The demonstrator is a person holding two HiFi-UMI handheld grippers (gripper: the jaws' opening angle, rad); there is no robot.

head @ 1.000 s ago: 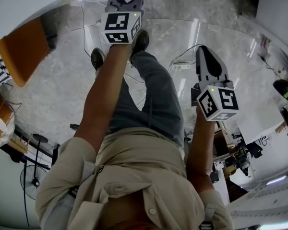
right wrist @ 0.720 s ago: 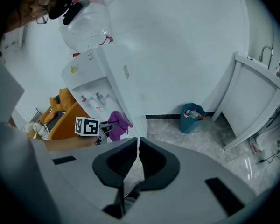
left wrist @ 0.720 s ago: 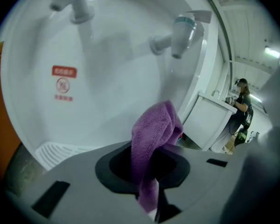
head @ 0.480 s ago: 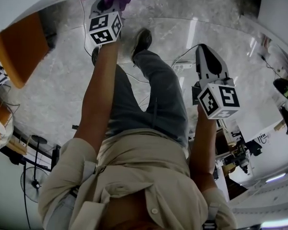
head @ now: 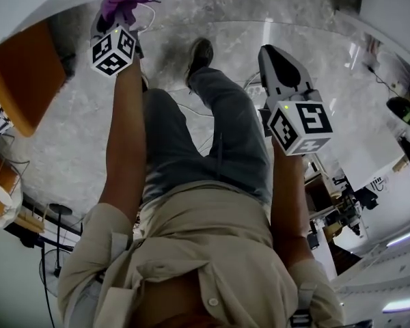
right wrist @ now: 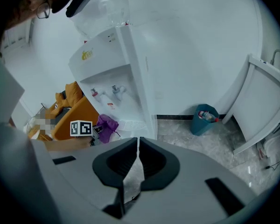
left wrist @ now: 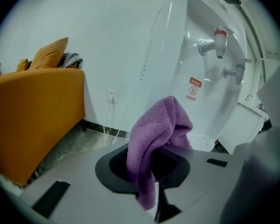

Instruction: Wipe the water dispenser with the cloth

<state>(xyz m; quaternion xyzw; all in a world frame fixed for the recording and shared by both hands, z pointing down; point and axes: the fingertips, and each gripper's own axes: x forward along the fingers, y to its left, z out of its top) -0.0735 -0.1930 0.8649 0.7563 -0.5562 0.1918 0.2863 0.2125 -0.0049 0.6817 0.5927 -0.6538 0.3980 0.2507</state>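
The left tongs (left wrist: pixel 151 181) clamp the purple cloth (left wrist: pixel 154 134) — long axis upright, top drooping toward the water dispenser (left wrist: pixel 196 101), arm stretched forward. The right tongs (right wrist: pixel 136 146) — jaws together, empty — hover well apart.

1. Person is wearing a khaki button-front shirt (head: pixel 212 251) with short sleeves.
2. Grey-blue trousers (head: pixel 219 142) and a dark shoe (head: pixel 200 52) are showing below it.
3. Left tool (head: pixel 119 9) and right tool (head: pixel 272 59) are showing grey shells with black jaw pads.
4. Each is carrying a white cube printed with black square markers: left cube (head: pixel 114 50), right cube (head: pixel 301 127). A small green light is glowing on both.
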